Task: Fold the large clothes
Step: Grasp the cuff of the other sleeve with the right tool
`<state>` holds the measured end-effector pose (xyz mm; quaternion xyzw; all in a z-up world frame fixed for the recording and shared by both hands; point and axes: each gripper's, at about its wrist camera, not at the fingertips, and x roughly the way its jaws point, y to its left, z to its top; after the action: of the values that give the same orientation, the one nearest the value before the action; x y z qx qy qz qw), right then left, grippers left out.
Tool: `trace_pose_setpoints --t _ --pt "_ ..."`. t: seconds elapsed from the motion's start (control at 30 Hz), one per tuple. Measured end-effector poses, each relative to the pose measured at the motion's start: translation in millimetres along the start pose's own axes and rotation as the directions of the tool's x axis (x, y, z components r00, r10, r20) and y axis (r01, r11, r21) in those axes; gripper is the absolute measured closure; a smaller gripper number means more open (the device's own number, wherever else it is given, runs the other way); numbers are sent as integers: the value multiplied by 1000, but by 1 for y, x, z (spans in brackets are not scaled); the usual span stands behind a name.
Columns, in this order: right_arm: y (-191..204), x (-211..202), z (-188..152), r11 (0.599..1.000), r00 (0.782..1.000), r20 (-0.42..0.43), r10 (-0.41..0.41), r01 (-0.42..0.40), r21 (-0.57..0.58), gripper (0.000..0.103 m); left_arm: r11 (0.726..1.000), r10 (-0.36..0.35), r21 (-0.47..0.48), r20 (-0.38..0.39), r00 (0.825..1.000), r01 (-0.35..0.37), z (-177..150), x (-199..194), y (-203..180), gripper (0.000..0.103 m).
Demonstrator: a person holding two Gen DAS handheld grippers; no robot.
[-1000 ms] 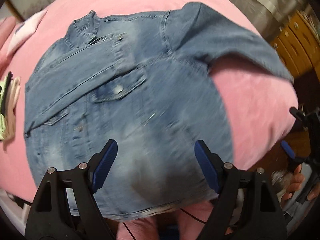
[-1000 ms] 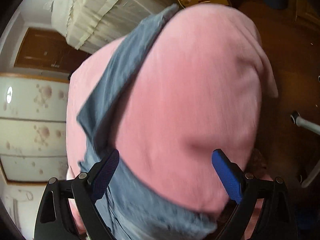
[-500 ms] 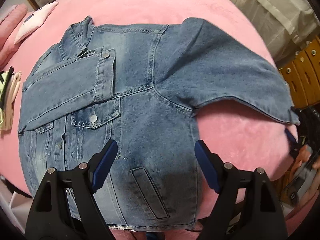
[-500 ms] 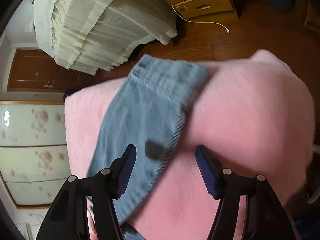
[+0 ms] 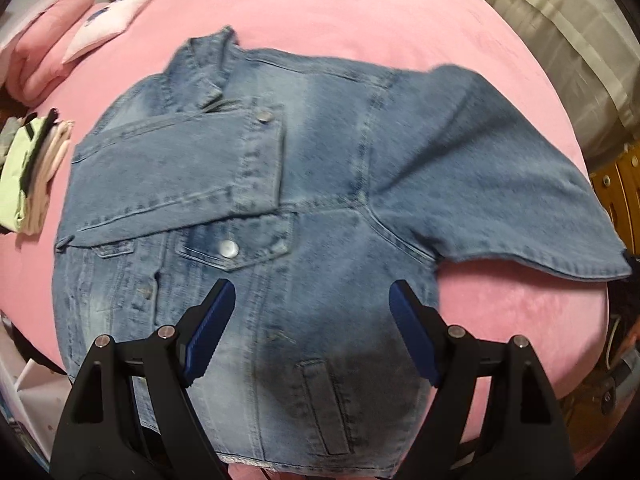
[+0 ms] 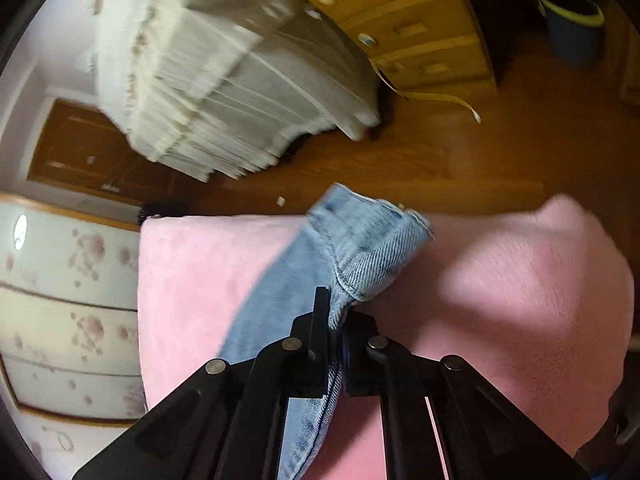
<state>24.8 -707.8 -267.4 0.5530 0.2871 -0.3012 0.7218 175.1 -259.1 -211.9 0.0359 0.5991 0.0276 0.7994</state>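
Since the earlier frame my right gripper [image 6: 335, 320] has swung across to the sleeve cuff [image 6: 368, 248] and its jaws have just been closing; now they are clenched on the denim, with the cuff bunched and sticking up past the fingertips. My left gripper [image 5: 310, 332] has drifted a little sideways over the jacket and I see its blue pads [image 5: 210, 332] spread wide with nothing between them, hovering above the lower front panel without touching it.

I see the denim jacket [image 5: 320, 208] lying front-up on the pink blanket [image 5: 360, 20]. One sleeve is already folded across the chest, above the buttoned chest pocket [image 5: 234, 246]; the other sleeve [image 5: 500, 184] stretches out toward the blanket's right edge, where my right gripper holds its end. A small stack of folded clothes [image 5: 30, 176] sits on the blanket just left of the jacket. Beyond the blanket's edge I see wooden floor [image 6: 460, 152] and a yellow chest of drawers [image 6: 408, 28].
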Motion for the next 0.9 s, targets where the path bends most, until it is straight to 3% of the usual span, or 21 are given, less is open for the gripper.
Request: trace_pose_setpoints --t 0.23,0.43,0.57,0.7,0.8,0.9 --pt "103 -45 -6 981 990 107 90 -70 -179 99 997 5 -71 65 998 -1 -6 -15 53 26" --pt "219 -73 -43 913 967 123 222 -162 -374 99 994 70 -94 115 991 -59 -19 -19 105 26" --pt "298 -85 -95 830 943 83 321 -238 -504 99 988 113 -119 100 989 -101 -24 -19 143 26" --pt "368 -82 -161 717 921 6 390 -299 -630 99 982 89 -176 107 990 -69 -27 -20 183 26" --pt "406 -70 -219 655 905 -75 419 -359 -664 99 975 49 -219 127 991 -20 -28 -19 218 26" --pt "436 -47 -285 584 902 -152 404 -382 -716 99 968 12 -249 132 991 21 -27 -16 247 26"
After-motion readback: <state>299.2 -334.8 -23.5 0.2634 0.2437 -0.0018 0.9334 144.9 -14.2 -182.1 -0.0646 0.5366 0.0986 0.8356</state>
